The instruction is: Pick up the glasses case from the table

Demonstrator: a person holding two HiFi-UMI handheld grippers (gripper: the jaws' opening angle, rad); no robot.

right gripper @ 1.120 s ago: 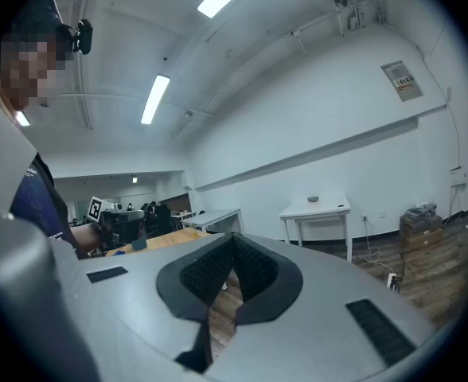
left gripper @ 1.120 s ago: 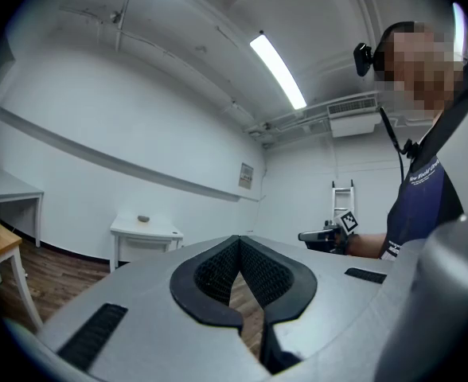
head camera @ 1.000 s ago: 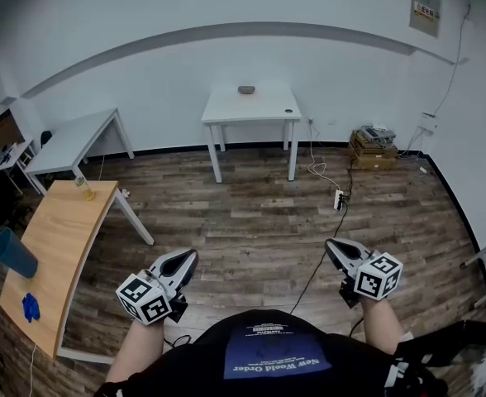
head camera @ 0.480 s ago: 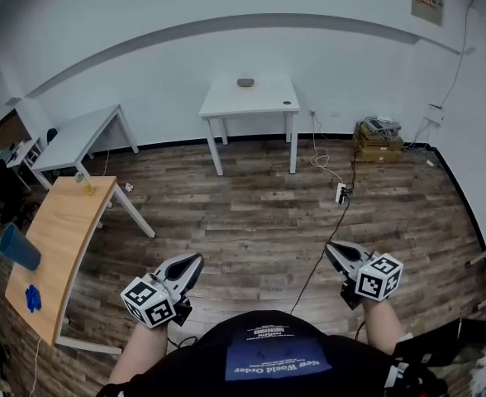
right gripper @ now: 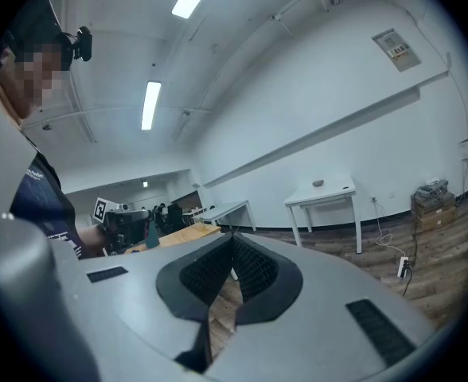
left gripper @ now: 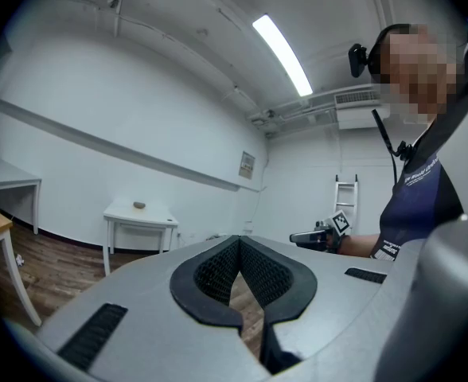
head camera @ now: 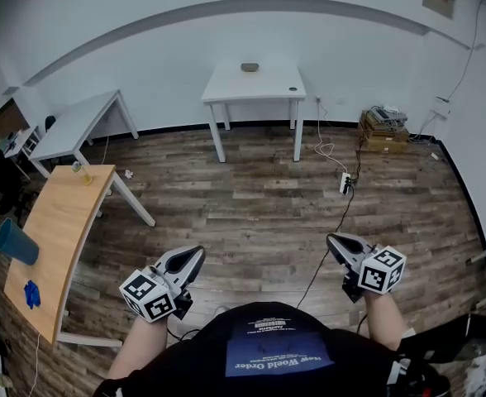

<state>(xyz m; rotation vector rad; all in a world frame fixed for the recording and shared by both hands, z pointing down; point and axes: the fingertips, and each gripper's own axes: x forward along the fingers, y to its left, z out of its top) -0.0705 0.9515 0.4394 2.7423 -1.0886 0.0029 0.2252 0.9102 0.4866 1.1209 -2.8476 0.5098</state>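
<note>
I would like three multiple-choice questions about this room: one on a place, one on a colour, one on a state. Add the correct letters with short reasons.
1. Where is the small grey oval glasses case relative to the white square table by the far wall?
A) on top
B) underneath
C) leaning on a leg

2. What colour is the tapered cup on the long wooden table?
A) red
B) blue
C) yellow

3. How do the left gripper jaws stand?
A) wide apart
B) closed on the case
C) together, empty

Answers: 1 A, it lies near the back edge; 2 B, the head view shows blue; 3 C, the tips meet with nothing between.
</note>
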